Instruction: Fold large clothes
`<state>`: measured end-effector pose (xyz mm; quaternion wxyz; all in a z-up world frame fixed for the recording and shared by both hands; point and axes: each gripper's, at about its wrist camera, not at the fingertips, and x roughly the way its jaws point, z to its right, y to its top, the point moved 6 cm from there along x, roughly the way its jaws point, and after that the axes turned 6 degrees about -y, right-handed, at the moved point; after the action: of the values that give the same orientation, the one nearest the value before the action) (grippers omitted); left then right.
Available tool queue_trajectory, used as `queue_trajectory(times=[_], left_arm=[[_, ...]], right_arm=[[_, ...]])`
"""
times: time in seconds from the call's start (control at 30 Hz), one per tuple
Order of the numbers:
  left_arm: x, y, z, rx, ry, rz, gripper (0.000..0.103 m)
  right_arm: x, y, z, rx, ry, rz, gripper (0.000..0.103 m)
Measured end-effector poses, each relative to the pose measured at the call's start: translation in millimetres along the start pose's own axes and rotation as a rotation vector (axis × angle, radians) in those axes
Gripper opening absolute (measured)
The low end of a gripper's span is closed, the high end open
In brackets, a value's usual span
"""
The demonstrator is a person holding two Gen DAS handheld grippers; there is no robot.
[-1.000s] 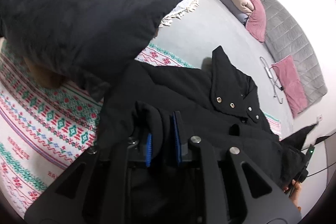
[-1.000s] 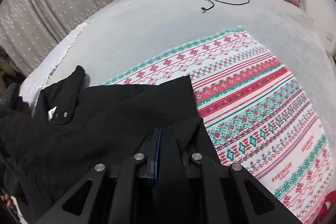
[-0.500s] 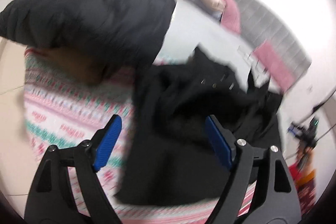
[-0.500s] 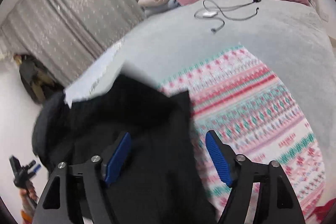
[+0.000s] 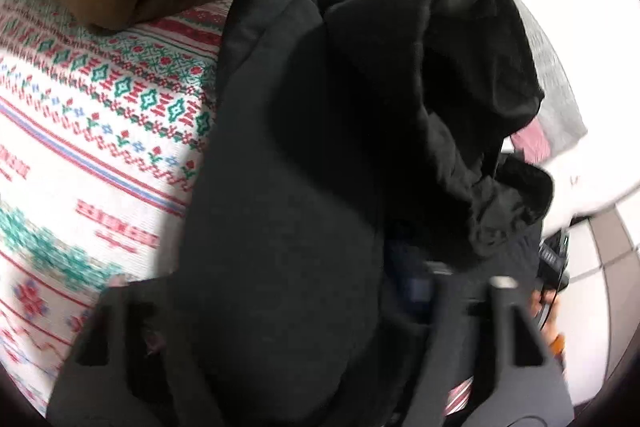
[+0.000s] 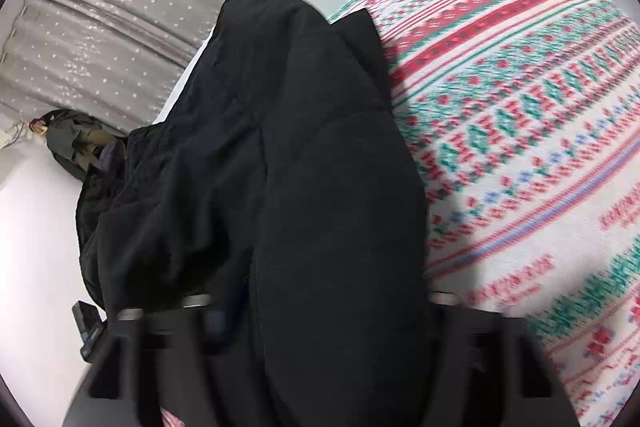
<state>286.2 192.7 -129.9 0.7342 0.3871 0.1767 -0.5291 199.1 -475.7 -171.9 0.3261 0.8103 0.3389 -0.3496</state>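
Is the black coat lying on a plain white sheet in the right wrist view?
No, the black coat lies on a red, green and white patterned blanket.

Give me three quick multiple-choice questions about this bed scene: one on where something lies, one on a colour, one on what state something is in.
1. Where does the black padded coat lie?
A. on the patterned knitted blanket
B. on a hanger
C. on the floor tiles

2. Which colours make up the blanket's pattern on its white ground?
A. yellow and purple
B. mainly red and green
C. black and orange

3. What state is the coat in, seen from the left gripper's camera?
A. zipped flat and smooth
B. rolled into a tight tube
C. bunched, with folds heaped up

Answers:
1 A: the coat's edge rests on the blanket in both views.
2 B: red and green bands and diamonds run across it, with small blue touches.
3 C: dark cloth rises in a rumpled hump on the right.
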Motion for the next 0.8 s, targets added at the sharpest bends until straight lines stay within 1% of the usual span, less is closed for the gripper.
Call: queue_trajectory(times=[0.03,0.07,0.1,0.13,0.17,0.2,0.27,0.33,0.4,0.47,0.53,0.57,0.6,0.63,0.67,0.7,0.73,0.77,0.8], left_arm=[[-9.9,-5.1,2.3,-0.014,0.011,0.023,0.042],[-20.4,-7.8,10.2,-0.014,0.036,0.053,0.036],[-28.0,-9.0,19.7,-0.007,0.048,0.072,0.033],[-41.2,-9.7,30.4,-0.002,0.037,0.098,0.033],[-58.1,-11.0,45.9,-0.005,-0.004,0.124,0.032],[-72.5,-12.9,58.0,-0.006,-0.036,0.137,0.031],[-106.4,-21.5,86.3,0.023,-0.079,0.149,0.031],[-135.6,-33.6,105.9,0.048,-0.103,0.137,0.031],[-164.3,-53.9,116.9,0.053,-0.136,0.114,0.031],[-187.6,-81.9,115.2,0.052,-0.156,0.082,0.032],[-198.7,-112.8,107.5,0.041,-0.162,0.040,0.033],[-201.6,-130.7,100.2,0.037,-0.157,0.011,0.035],[-200.3,-143.9,92.0,0.041,-0.142,-0.015,0.037],[-195.1,-163.8,82.0,0.045,-0.111,-0.046,0.038],[-184.5,-184.5,67.4,0.053,-0.057,-0.086,0.043],[-170.3,-203.6,59.5,0.067,0.008,-0.127,0.051],[-158.7,-216.8,45.8,0.080,0.086,-0.167,0.057],[-150.9,-229.9,35.2,0.101,0.137,-0.188,0.067],[-151.4,-235.9,32.9,0.117,0.126,-0.172,0.068]], right_arm=[[-0.3,-0.5,-1.9,0.008,0.004,0.001,0.039],[-2.8,-1.1,-5.1,0.004,-0.002,0.008,0.036],[-8.9,-1.7,-9.0,-0.004,0.000,0.020,0.033],[-20.6,-1.3,-13.7,-0.007,0.013,0.042,0.031],[-30.9,-0.8,-17.0,-0.004,0.033,0.057,0.030],[-45.8,0.2,-21.8,0.005,0.066,0.076,0.029],[-74.9,-0.3,-32.5,0.005,0.109,0.100,0.028],[-98.4,-3.3,-38.1,-0.013,0.096,0.114,0.028],[-125.5,-12.5,-37.4,-0.013,0.114,0.093,0.028],[-148.8,-27.7,-31.6,-0.038,0.109,0.086,0.028],[-162.3,-44.4,-23.3,-0.060,0.103,0.067,0.029],[-164.8,-52.9,-19.5,-0.066,0.099,0.054,0.029],[-164.7,-66.6,-17.5,-0.076,0.087,0.040,0.030],[-162.9,-79.6,-11.4,-0.091,0.062,0.021,0.033],[-162.4,-89.9,-4.0,-0.102,0.037,0.005,0.035],[-155.0,-102.3,6.0,-0.118,-0.006,-0.021,0.040],[-150.6,-109.8,19.6,-0.125,-0.045,-0.044,0.048],[-138.3,-119.7,32.3,-0.124,-0.098,-0.071,0.054],[-127.4,-127.2,43.7,-0.123,-0.147,-0.090,0.063]])
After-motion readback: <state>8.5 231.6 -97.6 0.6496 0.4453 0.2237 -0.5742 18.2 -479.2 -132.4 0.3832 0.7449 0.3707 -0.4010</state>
